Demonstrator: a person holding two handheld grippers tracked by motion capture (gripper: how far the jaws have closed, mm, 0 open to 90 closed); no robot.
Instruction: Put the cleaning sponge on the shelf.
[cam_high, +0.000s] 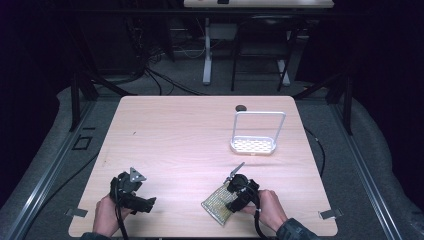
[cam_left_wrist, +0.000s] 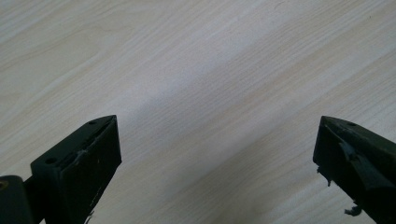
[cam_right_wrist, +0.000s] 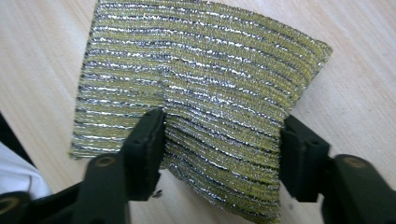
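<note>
The scouring pad (cam_right_wrist: 196, 93) lies flat at the counter's (cam_high: 175, 140) near edge, directly between the wide jaws of the right hand-held gripper (cam_right_wrist: 222, 149), while the left hand-held gripper (cam_left_wrist: 217, 154), wide and empty, is well apart.

The counter (cam_high: 165, 130) is bare across its left and middle parts, so a gripper could pass there freely, while the white rack (cam_high: 254, 134) with its upright frame stands at the far right, and the scouring pad (cam_high: 217, 202) lies flat at the near edge.
</note>
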